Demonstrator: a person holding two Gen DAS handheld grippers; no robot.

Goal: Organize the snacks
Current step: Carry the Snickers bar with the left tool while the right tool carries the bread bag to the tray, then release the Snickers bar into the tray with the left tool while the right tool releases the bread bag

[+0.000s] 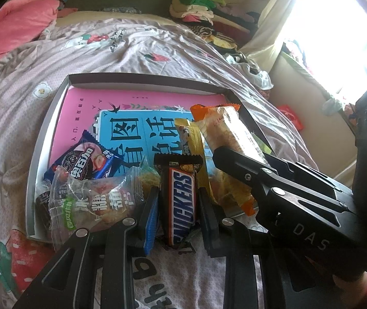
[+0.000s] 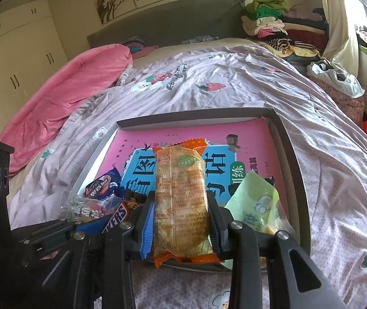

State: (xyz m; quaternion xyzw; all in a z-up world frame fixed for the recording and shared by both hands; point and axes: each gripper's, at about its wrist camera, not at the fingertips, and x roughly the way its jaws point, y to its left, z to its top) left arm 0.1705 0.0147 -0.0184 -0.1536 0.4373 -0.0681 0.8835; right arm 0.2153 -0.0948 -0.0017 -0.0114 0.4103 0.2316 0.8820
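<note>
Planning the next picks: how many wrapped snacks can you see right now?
7; more may be hidden. Brown Snickers bar in left gripper; orange-ended clear cake pack in right gripper. In the grey box: blue Oreo pack, clear candy bag, yellow bar, green pouch, dark packet.

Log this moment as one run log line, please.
left gripper: shut on brown Snickers bar | right gripper: shut on orange-ended clear pastry pack | both over shallow grey cardboard tray

Shallow box (image 1: 42, 139) on the bed (image 1: 157, 49); in its near-left corner lie the Oreo pack (image 1: 85, 162) and candy bag (image 1: 96, 200), Snickers bar (image 1: 180, 195) to their right.
</note>
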